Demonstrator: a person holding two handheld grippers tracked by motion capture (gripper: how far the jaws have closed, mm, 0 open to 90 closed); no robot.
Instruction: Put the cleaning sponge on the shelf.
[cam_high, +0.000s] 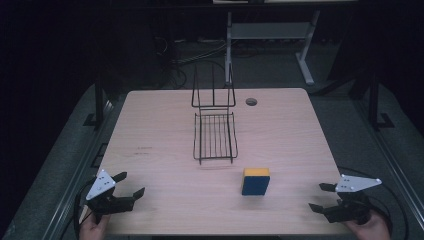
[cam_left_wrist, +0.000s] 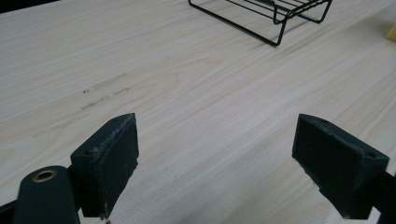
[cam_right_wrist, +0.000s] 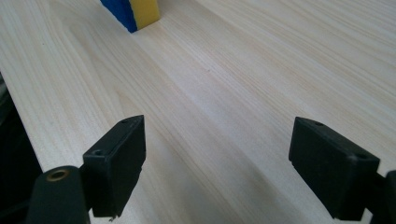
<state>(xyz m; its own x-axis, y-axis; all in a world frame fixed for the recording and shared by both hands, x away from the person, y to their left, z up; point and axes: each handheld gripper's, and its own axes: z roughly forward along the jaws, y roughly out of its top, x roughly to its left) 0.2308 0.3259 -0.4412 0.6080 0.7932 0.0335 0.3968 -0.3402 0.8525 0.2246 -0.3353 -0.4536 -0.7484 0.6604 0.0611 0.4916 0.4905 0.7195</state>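
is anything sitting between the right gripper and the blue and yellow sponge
Nothing visible does. The right gripper rests open at the table's near right corner, and bare wood runs from it to the sponge. The wire rack stands farther back, off that line.

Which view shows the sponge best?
The high view: the whole sponge sits on the table, yellow top and blue side visible. The right gripper view cuts it off at the top edge; the left gripper view catches a yellow sliver.
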